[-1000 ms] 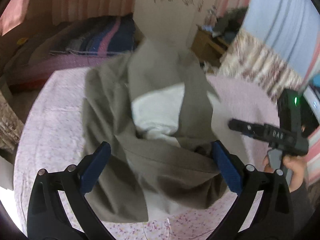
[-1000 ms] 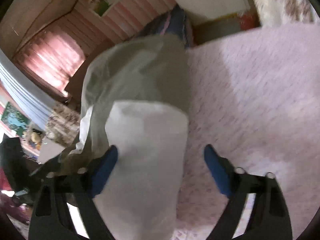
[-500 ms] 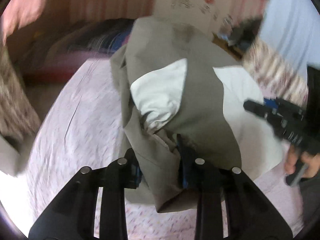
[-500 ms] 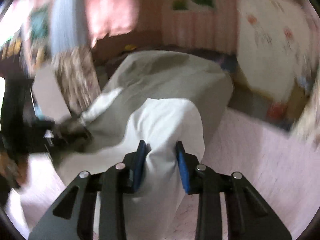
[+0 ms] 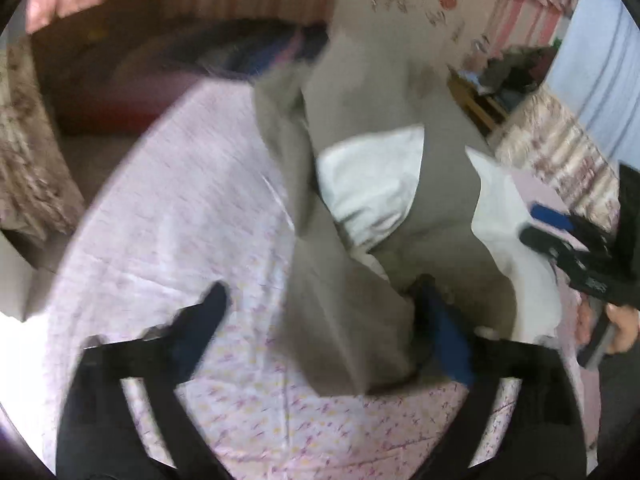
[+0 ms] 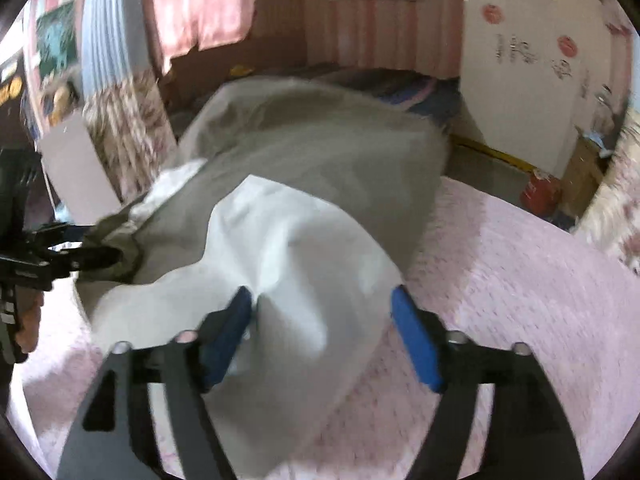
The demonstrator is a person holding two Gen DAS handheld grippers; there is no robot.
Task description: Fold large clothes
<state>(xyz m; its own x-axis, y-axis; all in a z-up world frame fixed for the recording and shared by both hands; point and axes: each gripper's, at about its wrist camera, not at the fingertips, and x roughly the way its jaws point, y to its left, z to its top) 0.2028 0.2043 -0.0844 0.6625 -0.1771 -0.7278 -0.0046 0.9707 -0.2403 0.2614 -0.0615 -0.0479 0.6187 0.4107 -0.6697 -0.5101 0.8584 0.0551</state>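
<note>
Grey-green cloth garment with white lining (image 5: 360, 308), heaped mid-bed on the pink flowered bedspread (image 5: 168, 216), near its front edge; it looks dropped there to be re-gripped for a fold. Left gripper (image 5: 320, 320) has just opened wide, released, cloth slack between its jaws. Right gripper (image 6: 322, 336) has likewise just opened, its jaws straddling the white lining without pinching.

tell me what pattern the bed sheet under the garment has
Pale pink bed sheet with a small purple and yellow floral print, clearest in the left wrist view.

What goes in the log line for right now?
left gripper: open, just released | right gripper: open, just released | grey jacket: on bedsheet
</note>
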